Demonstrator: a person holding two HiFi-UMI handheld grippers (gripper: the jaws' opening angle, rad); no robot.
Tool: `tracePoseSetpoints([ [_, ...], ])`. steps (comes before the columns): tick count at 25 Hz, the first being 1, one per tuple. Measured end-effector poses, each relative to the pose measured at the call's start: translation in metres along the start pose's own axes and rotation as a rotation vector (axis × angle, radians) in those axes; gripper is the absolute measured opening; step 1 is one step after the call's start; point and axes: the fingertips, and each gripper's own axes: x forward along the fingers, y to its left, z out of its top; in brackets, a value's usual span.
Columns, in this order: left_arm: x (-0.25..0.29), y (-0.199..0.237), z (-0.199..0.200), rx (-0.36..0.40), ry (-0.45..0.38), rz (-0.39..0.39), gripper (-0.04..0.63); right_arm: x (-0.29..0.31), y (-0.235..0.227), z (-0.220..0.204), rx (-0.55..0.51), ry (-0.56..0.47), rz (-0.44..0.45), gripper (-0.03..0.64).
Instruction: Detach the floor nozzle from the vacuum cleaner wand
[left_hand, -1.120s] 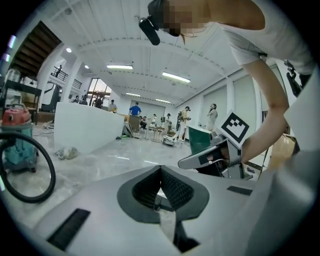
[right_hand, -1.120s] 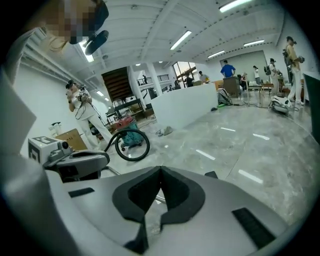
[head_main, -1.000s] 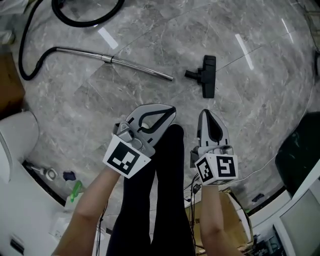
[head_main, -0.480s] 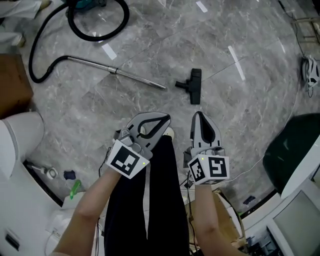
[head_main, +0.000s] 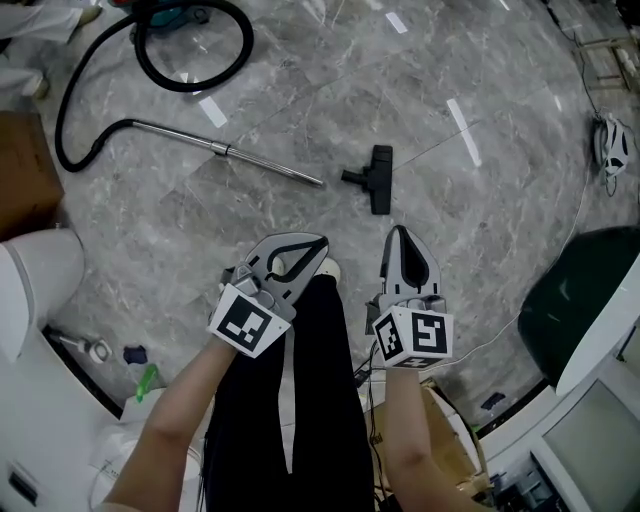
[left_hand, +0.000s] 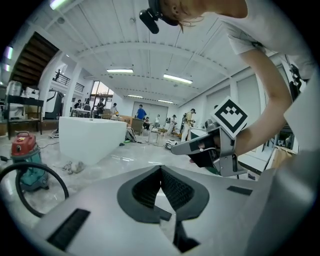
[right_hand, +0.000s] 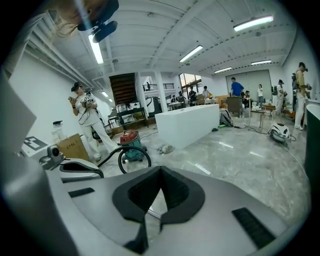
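Observation:
The black floor nozzle (head_main: 378, 180) lies on the grey marble floor, a small gap apart from the free end of the metal wand (head_main: 230, 152). The wand runs left into a black hose (head_main: 70, 130) that loops up to the teal and red vacuum cleaner (head_main: 170, 12). Both grippers are held high above the floor, over the person's dark legs, far from nozzle and wand. My left gripper (head_main: 320, 241) is shut and empty, its pads meeting (left_hand: 161, 168). My right gripper (head_main: 397, 231) is also shut with nothing in it (right_hand: 160, 170).
A brown cardboard box (head_main: 25, 170) and a white machine (head_main: 30, 280) stand at the left. A dark green object (head_main: 585, 300) and a thin cable (head_main: 520, 320) lie at the right. A white counter (left_hand: 92, 137) and several people stand farther off in the hall.
Both grippers have risen with the head, so the floor, wand and nozzle look smaller and farther away. The jaws stay shut. Wand and nozzle have not moved on the floor.

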Motion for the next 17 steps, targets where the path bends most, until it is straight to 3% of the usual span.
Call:
tracePoseSetpoints([
  [9,0.003,0.001,0.001,0.025,0.028,-0.01,0.009,-0.003,0.002,-0.001,0.01,0.004,-0.003,0.015],
  [17,0.006,-0.008,-0.008,-0.042,0.044,-0.064,0.009,-0.002,-0.008,-0.005,0.018,0.01,-0.017,0.015],
])
